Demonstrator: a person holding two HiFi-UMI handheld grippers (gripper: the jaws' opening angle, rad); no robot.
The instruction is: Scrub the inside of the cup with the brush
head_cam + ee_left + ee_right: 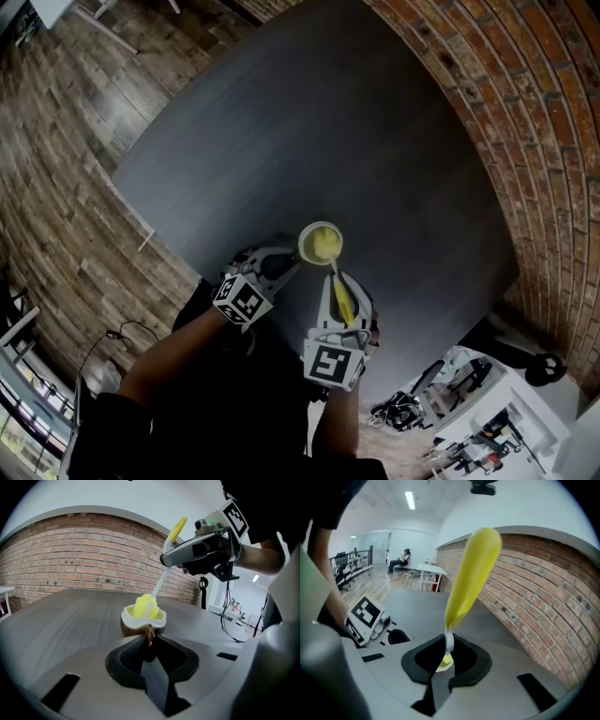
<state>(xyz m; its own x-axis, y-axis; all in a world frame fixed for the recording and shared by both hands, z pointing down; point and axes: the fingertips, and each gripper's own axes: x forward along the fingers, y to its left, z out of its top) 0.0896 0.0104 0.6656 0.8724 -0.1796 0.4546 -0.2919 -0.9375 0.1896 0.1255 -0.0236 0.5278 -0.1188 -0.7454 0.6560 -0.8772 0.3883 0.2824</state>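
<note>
Dark grey desk [309,141], with faint streaky grain running across it. The cup [133,622] shows a creamy white rim over a glossy brown body. The brush [145,605] flashes bright yellow at the head, white along the stem, yellow again on the handle. Left claw [149,641] and right claw [446,660]: pale grey shells, black pads. The marker cubes [335,364] carry black-and-white square patterns. Behind, a red-brown brick wall [70,559] with pale mortar lines, and a floor [56,187] of mottled brown planks.

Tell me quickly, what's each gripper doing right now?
Left gripper: closed on the cup, at its handle.
Right gripper: closed on the brush, whose head is inside the cup.
</note>
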